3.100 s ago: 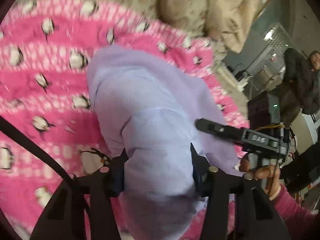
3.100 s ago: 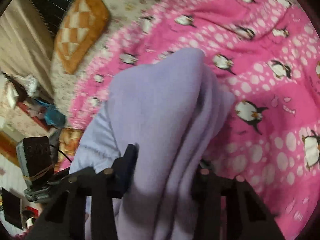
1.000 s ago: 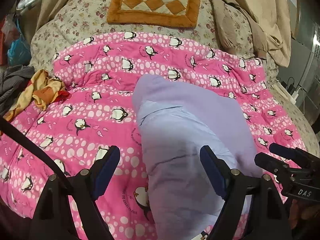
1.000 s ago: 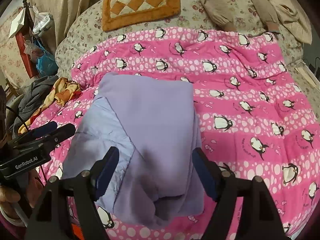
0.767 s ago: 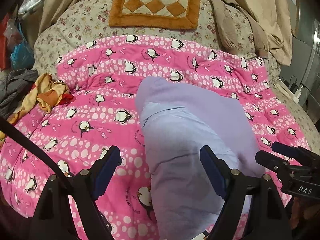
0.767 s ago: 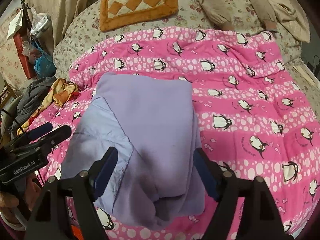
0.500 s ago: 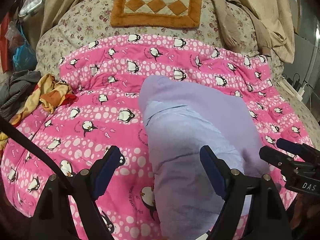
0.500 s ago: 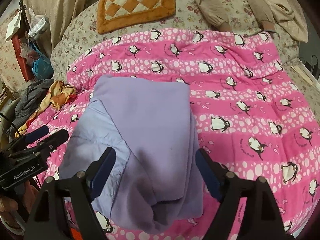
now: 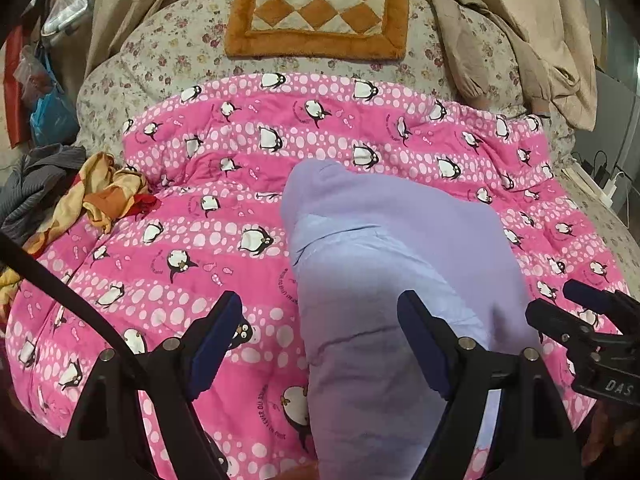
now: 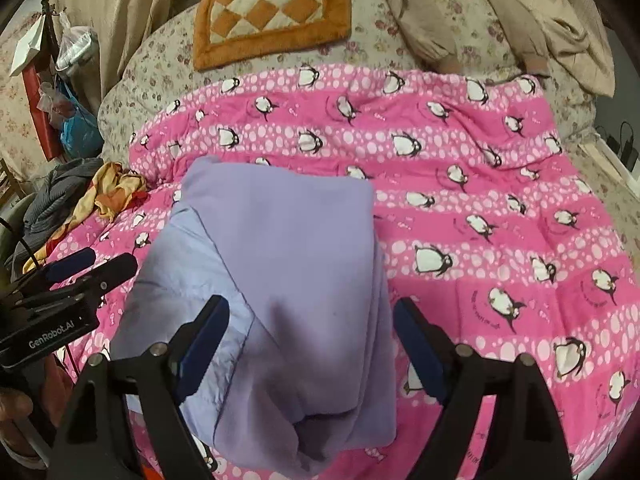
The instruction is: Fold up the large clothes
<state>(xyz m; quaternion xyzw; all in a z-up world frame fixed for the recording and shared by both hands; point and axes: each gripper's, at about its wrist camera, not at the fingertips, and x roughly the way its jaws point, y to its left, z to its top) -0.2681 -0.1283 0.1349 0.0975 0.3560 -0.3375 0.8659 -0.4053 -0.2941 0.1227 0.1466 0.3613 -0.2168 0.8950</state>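
A lavender garment (image 9: 392,280) lies folded into a thick rectangle on the pink penguin quilt (image 9: 200,220); it also shows in the right wrist view (image 10: 280,280). My left gripper (image 9: 320,340) is open and empty above the garment's near left part. My right gripper (image 10: 310,344) is open and empty above the garment's near edge. Each gripper shows in the other's view: the right one at the right edge (image 9: 592,320), the left one at the left edge (image 10: 76,280). Neither touches the cloth.
An orange checkered cushion (image 9: 320,12) lies on the floral bedspread (image 9: 160,52) at the back. Beige clothes (image 9: 500,40) are heaped at the back right. Yellow-orange and grey garments (image 9: 80,196) lie at the quilt's left edge. Bags (image 10: 72,120) hang at left.
Three seconds ago both grippers were shut on the lavender garment and held it up. Both have since let go and drawn back; in the last second they rose slightly.
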